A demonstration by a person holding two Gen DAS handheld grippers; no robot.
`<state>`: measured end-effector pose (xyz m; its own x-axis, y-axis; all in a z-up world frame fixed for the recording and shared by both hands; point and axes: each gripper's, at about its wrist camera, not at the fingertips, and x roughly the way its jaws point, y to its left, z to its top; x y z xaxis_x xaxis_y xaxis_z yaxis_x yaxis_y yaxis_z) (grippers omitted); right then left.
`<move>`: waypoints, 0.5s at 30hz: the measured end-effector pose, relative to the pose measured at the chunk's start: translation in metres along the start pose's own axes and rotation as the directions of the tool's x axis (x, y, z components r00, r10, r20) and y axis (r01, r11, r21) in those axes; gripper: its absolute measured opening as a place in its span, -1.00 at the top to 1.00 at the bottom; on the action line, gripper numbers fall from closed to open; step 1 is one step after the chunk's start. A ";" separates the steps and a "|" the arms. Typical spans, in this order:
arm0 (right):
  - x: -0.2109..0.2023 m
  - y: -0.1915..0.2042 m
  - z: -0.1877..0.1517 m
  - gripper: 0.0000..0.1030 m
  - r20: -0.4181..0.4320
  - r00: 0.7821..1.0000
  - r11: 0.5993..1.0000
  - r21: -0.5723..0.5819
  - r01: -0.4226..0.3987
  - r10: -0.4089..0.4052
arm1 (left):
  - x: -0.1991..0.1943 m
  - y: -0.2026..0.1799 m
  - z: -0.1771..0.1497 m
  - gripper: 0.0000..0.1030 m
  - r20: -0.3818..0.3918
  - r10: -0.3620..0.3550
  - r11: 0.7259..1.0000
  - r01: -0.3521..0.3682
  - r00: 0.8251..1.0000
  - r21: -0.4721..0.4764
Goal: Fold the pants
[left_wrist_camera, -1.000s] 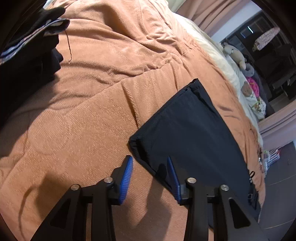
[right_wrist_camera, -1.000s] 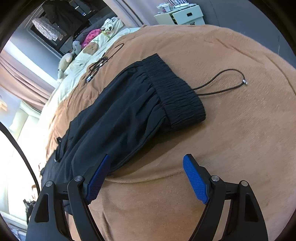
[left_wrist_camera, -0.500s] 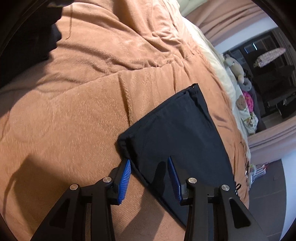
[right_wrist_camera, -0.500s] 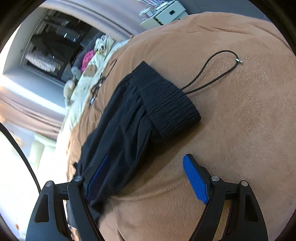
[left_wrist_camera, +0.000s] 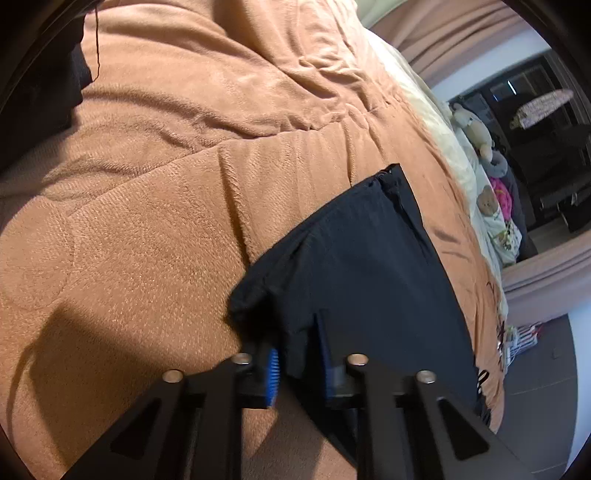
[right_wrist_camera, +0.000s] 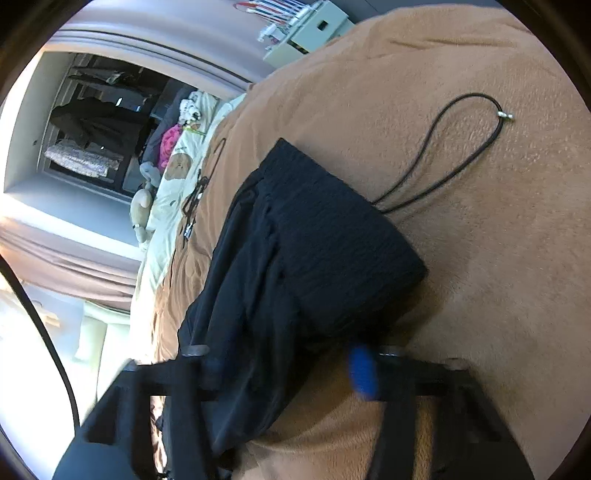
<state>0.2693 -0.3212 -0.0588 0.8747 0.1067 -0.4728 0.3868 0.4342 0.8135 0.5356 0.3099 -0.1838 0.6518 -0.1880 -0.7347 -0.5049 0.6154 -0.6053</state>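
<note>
Black pants lie flat on a brown blanket. In the left wrist view my left gripper is closing on the near corner of the leg hem, and the cloth is bunched up between its blue pads. In the right wrist view the pants show their ribbed waistband with a black drawstring looped out over the blanket. My right gripper is blurred and closing on the near edge below the waistband. Cloth fills its gap and hides the left pad.
Dark clothes are piled at the blanket's far left. Stuffed toys and a cream pillow line the far side of the bed. A thin cable lies on the blanket beyond the pants. A white drawer unit stands past the bed.
Both grippers came down onto the pants and narrowed. The left pads now pinch the hem corner. The right hand rolled and its jaws closed in around the edge near the waistband.
</note>
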 end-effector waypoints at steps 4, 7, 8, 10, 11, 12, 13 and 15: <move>-0.013 0.009 0.007 0.65 0.024 0.999 0.998 -0.052 0.034 -0.033 | -0.008 -0.005 0.002 0.90 0.025 0.004 1.000 -0.004 1.000 -0.002; -0.021 0.027 0.005 0.72 0.038 0.997 0.990 -0.124 0.066 -0.062 | -0.018 -0.012 0.006 0.92 0.050 -0.007 1.000 0.007 0.999 0.003; -0.023 0.031 0.005 0.73 0.041 0.997 0.989 -0.134 0.069 -0.064 | -0.021 -0.015 0.007 0.92 0.055 -0.011 1.000 0.011 0.998 0.005; -0.026 0.038 0.004 0.75 0.039 0.997 0.988 -0.143 0.065 -0.060 | -0.030 -0.020 0.010 0.92 0.062 -0.024 1.000 0.024 0.998 0.007; -0.026 0.040 0.003 0.75 0.037 0.998 0.987 -0.146 0.063 -0.058 | -0.032 -0.021 0.012 0.93 0.065 -0.029 1.000 0.028 0.997 0.007; -0.026 0.043 0.004 0.75 0.036 0.998 0.987 -0.150 0.061 -0.056 | -0.036 -0.023 0.013 0.93 0.069 -0.036 0.999 0.036 0.997 0.005; -0.028 0.045 0.004 0.75 0.034 0.998 0.986 -0.156 0.059 -0.054 | -0.041 -0.024 0.015 0.93 0.074 -0.046 0.999 0.046 0.996 0.001; -0.031 0.049 0.004 0.76 0.029 0.998 0.983 -0.172 0.058 -0.053 | -0.051 -0.026 0.018 0.94 0.087 -0.059 0.998 0.059 0.995 0.000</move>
<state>0.2619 -0.3068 -0.0030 0.8610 0.0569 -0.5055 0.3806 0.5872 0.7144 0.5259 0.3171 -0.1247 0.7269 -0.1566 -0.6687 -0.4657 0.6032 -0.6475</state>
